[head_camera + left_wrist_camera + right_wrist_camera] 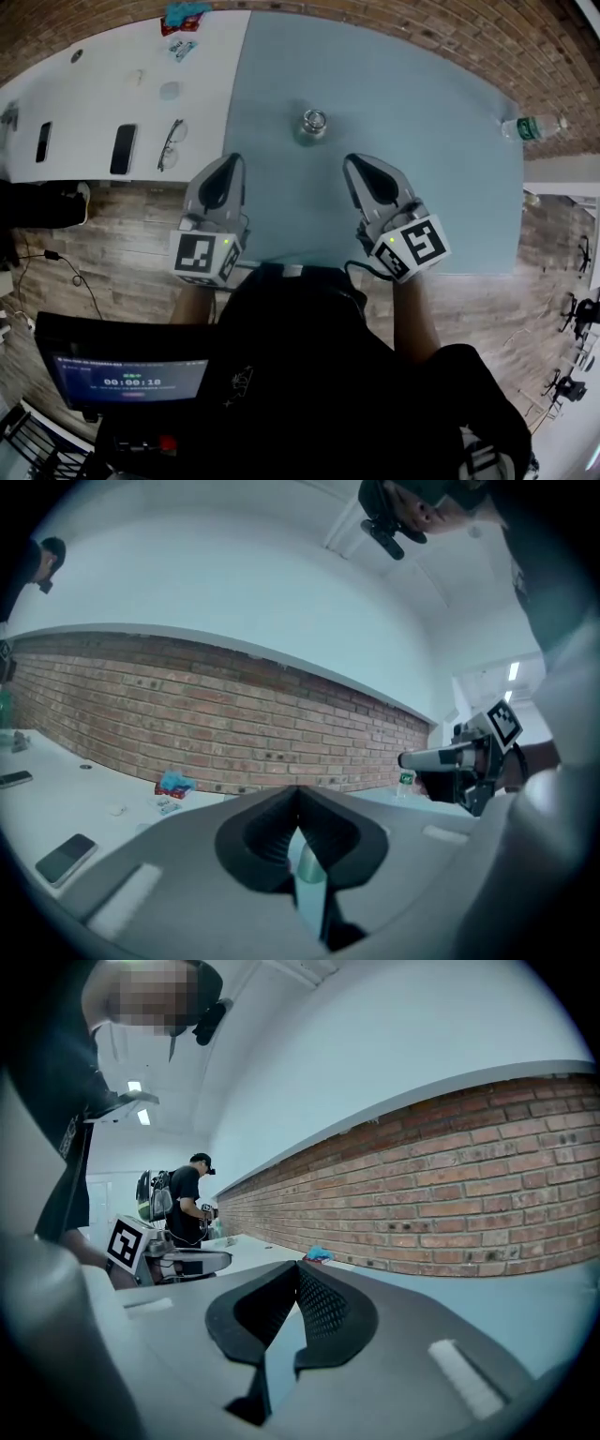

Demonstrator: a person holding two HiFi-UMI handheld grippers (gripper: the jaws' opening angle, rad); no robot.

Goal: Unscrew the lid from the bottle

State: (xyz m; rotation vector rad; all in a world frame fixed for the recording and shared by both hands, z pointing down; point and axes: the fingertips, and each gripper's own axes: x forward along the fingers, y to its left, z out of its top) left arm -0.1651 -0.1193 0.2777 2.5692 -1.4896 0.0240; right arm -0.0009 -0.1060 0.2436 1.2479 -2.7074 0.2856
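A small clear bottle with a lid on top stands upright on the blue-grey table, a little beyond both grippers and between them. My left gripper is shut and empty, its tip short of the bottle on the near left. My right gripper is shut and empty on the near right. In the left gripper view the jaws meet at the tip, and the bottle shows through the gap below them. The right gripper view shows closed jaws with bare table beyond.
A white table adjoins on the left with two phones, glasses and a red and blue packet. A second bottle with a green label lies at the table's far right edge. A brick wall runs behind. A person stands far off.
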